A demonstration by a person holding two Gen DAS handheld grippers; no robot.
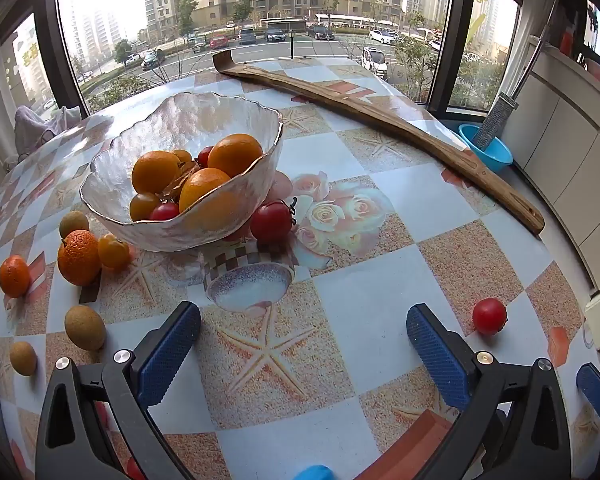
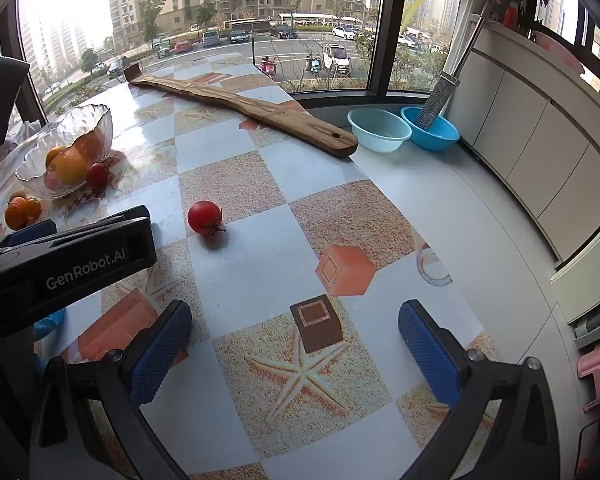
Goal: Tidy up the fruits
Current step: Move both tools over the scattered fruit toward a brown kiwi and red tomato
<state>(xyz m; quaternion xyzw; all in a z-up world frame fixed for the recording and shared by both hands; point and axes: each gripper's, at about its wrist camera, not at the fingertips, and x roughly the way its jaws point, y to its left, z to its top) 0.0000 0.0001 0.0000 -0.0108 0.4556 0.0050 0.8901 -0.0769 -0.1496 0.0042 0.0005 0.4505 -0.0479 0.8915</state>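
Observation:
A clear glass bowl (image 1: 236, 108) stands on the patterned table and holds oranges (image 1: 235, 154) and small tomatoes. A red tomato (image 1: 271, 222) rests against its right side. Left of the bowl lie two tangerines (image 1: 78, 257), a small orange fruit (image 1: 113, 251) and three brown kiwis (image 1: 85, 327). Another red tomato (image 1: 489, 316) (image 2: 204, 217) lies alone to the right. My left gripper (image 1: 303, 332) is open above bare tablecloth in front of the bowl. My right gripper (image 2: 295, 330) is open too, nothing between its fingers, with the lone tomato ahead to its left.
A long wooden board (image 1: 380, 112) (image 2: 244, 106) lies across the far side of the table. Two blue basins (image 2: 429, 128) sit on the windowsill ledge at the right, one holding a grater. The table's right edge runs close by. The left gripper's black body (image 2: 68, 260) fills the right wrist view's left side.

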